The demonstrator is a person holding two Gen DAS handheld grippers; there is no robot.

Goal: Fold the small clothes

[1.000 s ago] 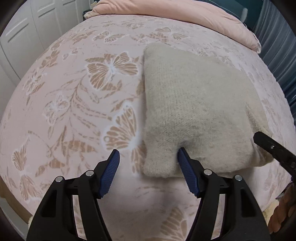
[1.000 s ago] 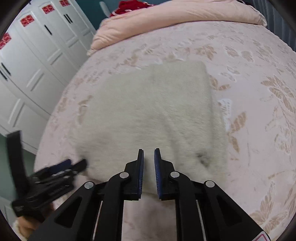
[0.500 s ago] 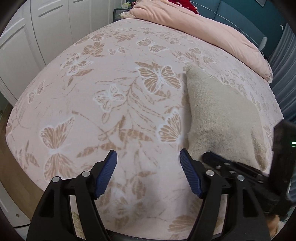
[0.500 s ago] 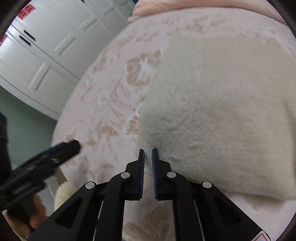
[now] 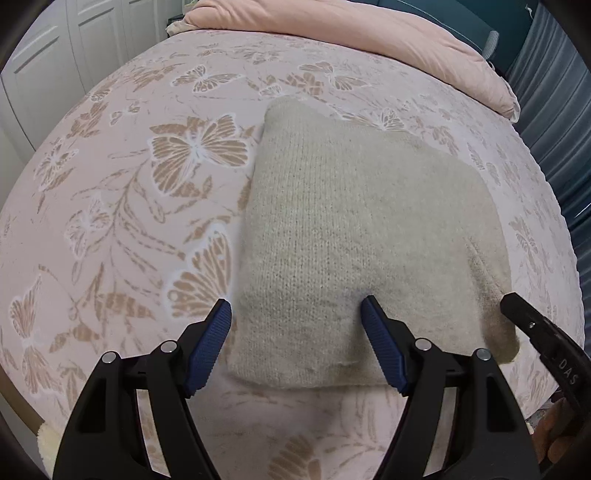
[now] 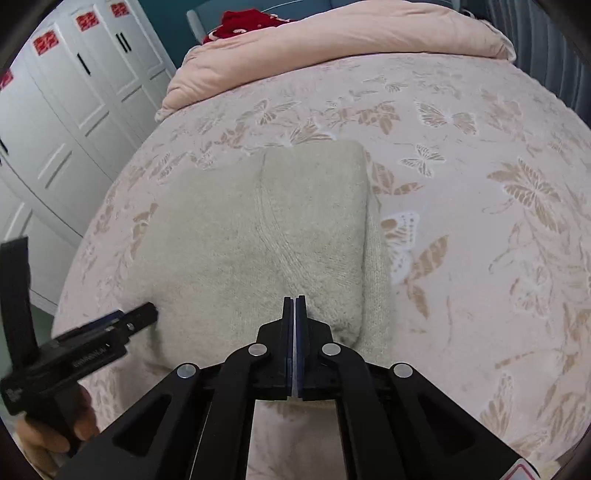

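A folded beige knit sweater (image 5: 362,221) lies on the butterfly-print bed cover (image 5: 147,221). My left gripper (image 5: 294,304) is open and straddles the sweater's near left corner, its blue pads (image 5: 208,343) clear of the cloth. In the right wrist view the sweater (image 6: 258,229) shows a folded sleeve seam down its middle. My right gripper (image 6: 294,300) is shut, pads together, with its tips over the sweater's near edge and no cloth visible between them. Each gripper appears in the other's view: the right gripper (image 5: 517,308) and the left gripper (image 6: 142,314).
A pink duvet (image 6: 351,40) is bunched at the head of the bed, with something red (image 6: 251,22) behind it. White wardrobe doors (image 6: 66,110) stand along the left side. A hand (image 6: 55,435) holds the left gripper's handle near the bed's edge.
The left gripper swung away to the left of the sweater and came back over its near corner. The right gripper's narrow gap closed fully and it moved along the sweater's near edge.
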